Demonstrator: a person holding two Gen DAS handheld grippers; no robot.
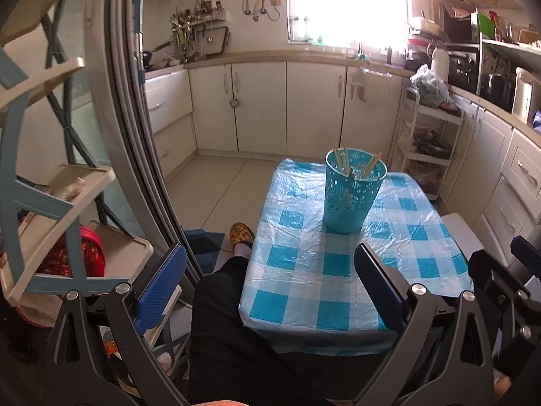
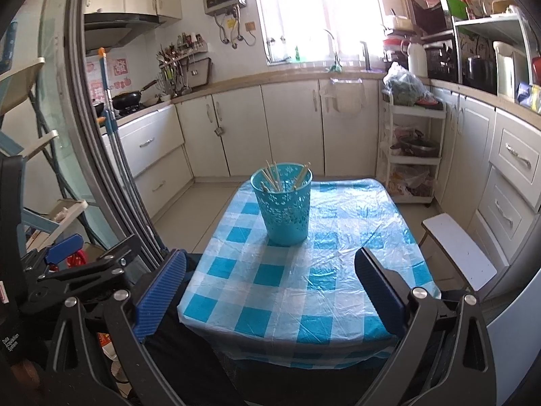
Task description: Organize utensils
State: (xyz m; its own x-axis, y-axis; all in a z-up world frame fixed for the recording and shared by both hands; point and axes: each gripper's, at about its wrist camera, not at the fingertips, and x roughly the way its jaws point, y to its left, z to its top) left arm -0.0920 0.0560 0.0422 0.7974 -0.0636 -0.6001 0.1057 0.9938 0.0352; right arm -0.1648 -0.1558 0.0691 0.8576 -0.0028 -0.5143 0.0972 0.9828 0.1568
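Note:
A teal perforated holder (image 1: pixel 351 193) (image 2: pixel 284 204) stands upright on the small table (image 1: pixel 304 291) (image 2: pixel 304 304) with a blue-and-white checked cover. Several wooden chopsticks (image 1: pixel 345 162) (image 2: pixel 272 177) lean inside it. My left gripper (image 1: pixel 270 280) is open, held back over the table's near left corner, nothing between its blue pads. My right gripper (image 2: pixel 270 287) is open too, over the table's near edge, well short of the holder. No loose utensils show on the table.
A person's dark-trousered leg (image 1: pixel 230 321) and slipper (image 1: pixel 240 235) are left of the table. A blue-and-cream shelf rack (image 1: pixel 50 203) and door frame (image 1: pixel 135 135) are at left. A white stool (image 2: pixel 460 253), a trolley (image 2: pixel 412 149) and cabinets (image 2: pixel 507 176) line the right.

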